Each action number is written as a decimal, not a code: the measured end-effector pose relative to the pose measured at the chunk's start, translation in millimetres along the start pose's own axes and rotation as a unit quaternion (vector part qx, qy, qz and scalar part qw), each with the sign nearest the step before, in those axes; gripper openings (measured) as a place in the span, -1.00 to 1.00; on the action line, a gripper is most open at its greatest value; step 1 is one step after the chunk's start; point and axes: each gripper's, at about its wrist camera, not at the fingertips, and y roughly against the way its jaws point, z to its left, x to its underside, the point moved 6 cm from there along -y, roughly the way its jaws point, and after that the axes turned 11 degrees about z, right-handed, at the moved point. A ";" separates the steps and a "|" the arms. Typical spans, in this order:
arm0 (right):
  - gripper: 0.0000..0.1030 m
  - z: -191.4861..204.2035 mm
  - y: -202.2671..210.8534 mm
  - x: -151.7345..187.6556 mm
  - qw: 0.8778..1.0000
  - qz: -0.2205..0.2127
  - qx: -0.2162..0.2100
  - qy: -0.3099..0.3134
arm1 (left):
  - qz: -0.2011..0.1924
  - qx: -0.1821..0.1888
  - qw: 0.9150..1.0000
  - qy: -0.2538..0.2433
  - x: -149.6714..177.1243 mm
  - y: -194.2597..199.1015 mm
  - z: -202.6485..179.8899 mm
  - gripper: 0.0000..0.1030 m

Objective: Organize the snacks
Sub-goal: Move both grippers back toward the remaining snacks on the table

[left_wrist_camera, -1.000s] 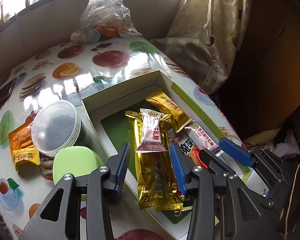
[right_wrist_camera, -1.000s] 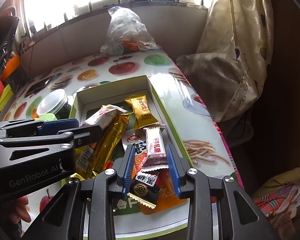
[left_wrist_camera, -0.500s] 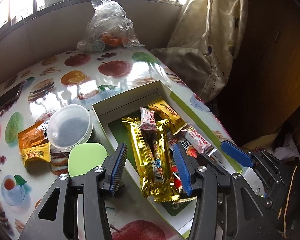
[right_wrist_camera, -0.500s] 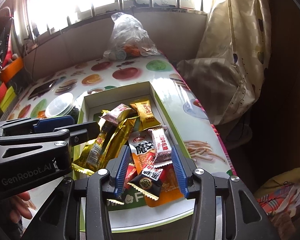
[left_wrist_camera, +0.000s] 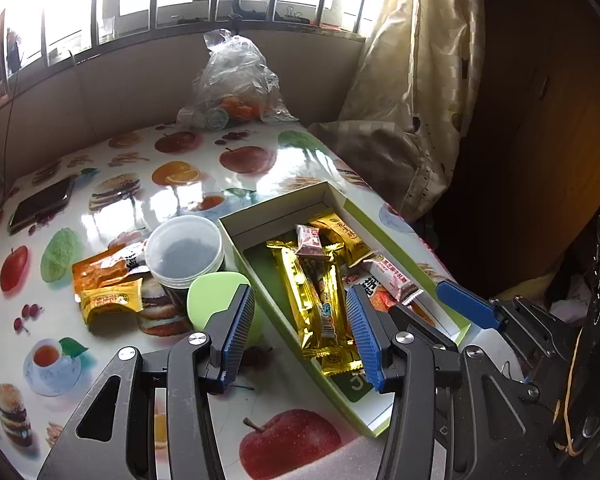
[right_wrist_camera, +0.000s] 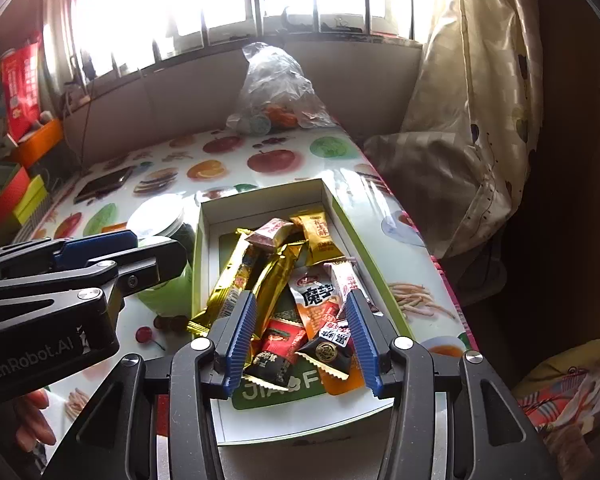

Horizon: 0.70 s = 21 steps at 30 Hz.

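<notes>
An open white box with green edges (left_wrist_camera: 276,206) (right_wrist_camera: 260,196) lies on the fruit-print table and holds several wrapped snacks. Two gold bars (left_wrist_camera: 300,276) (right_wrist_camera: 240,276) lie side by side in it, a pink-and-white candy (left_wrist_camera: 310,240) across their far ends. My left gripper (left_wrist_camera: 299,292) hangs open above them, touching nothing. My right gripper (right_wrist_camera: 302,296) hovers over the box's near end, jaws opening and empty. Under it lie a white-and-pink bar (right_wrist_camera: 346,280), an orange pouch (right_wrist_camera: 316,300) and black candies (right_wrist_camera: 328,352). Left of the box lie an orange packet (left_wrist_camera: 100,264) and a yellow packet (left_wrist_camera: 110,300).
A jar with a clear lid (left_wrist_camera: 184,248) and a green round case (left_wrist_camera: 216,296) stand against the box's left wall. A phone (left_wrist_camera: 40,204) lies at the far left, a plastic bag (left_wrist_camera: 236,84) by the back wall. Curtain and cushion border the table's right edge.
Both grippers have opened and pulled back and up from the box. The gold bars and the white-and-pink bar, earlier between the pads, now lie loose in the box.
</notes>
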 end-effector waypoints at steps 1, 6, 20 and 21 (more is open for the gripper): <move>-0.10 1.7 1.8 0.0 1.000 -0.001 0.000 0.001 | -0.001 0.000 1.000 0.003 1.9 2.4 1.7 -0.04; -0.10 13.2 9.3 2.3 1.000 -0.007 -0.003 0.008 | -0.010 -0.003 1.000 0.010 9.6 14.9 10.2 -0.04; -0.09 45.8 15.8 5.9 0.999 -0.012 -0.016 0.035 | -0.019 -0.015 0.999 0.036 32.8 32.0 43.6 -0.04; -0.09 48.4 16.3 5.7 0.999 -0.013 -0.018 0.037 | -0.021 -0.014 0.999 0.037 34.7 33.5 46.8 -0.04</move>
